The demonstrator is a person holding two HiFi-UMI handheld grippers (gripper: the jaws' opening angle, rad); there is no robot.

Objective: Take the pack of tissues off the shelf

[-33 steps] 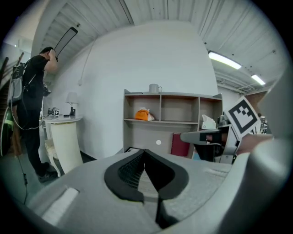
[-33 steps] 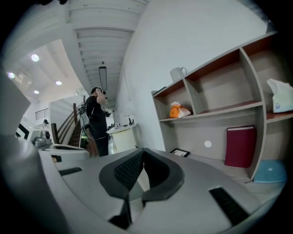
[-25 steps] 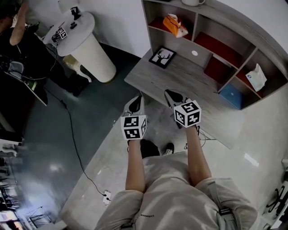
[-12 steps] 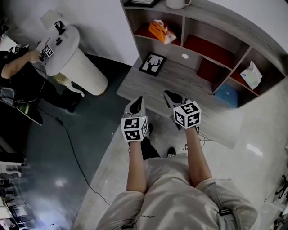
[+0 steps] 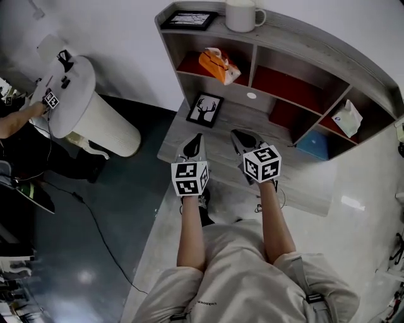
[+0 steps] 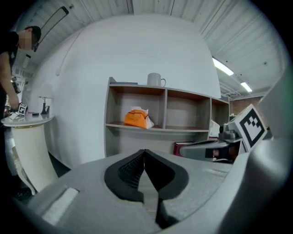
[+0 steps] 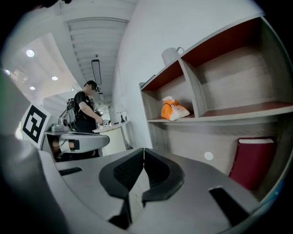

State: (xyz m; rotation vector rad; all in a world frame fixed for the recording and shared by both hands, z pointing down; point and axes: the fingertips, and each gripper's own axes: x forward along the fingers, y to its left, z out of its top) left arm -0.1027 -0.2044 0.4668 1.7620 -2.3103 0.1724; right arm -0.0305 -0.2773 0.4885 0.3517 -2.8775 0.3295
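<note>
Nearest to me, my left claw (image 5: pixel 198 136) and my right claw (image 5: pixel 235 133) hang side by side above the bench (image 5: pixel 218 148), a little in from its near edge. Both point toward the shelf (image 5: pixel 297 28), and neither touches anything. The jaws of each are pressed together with nothing between them, and in both gripper views the dark pads meet tip to tip.

Past the tips, a deer picture (image 5: pixel 204 110) sits at the bench's back left corner, at the foot of the shelf. Above it, in the left compartment of the shelf's upper row, lies the pack of tissues (image 5: pixel 218 65), orange with white showing at one end. A mug (image 5: pixel 242 14) stands on the shelf's top board.

A second, white pack (image 5: pixel 347 118) sits in a compartment near the shelf's right end. I take the orange one as my target, since both claws face it.

To do this reach well, I judge that one claw should part its jaws before it enters the compartment, wide enough for the pack's soft body. It should go in level, under the top board and above the deer picture. I would close on the body rather than the white end, which would probably just pull loose. Then I would draw it straight out toward the bench's near edge, so it does not catch the compartment's side wall.
</note>
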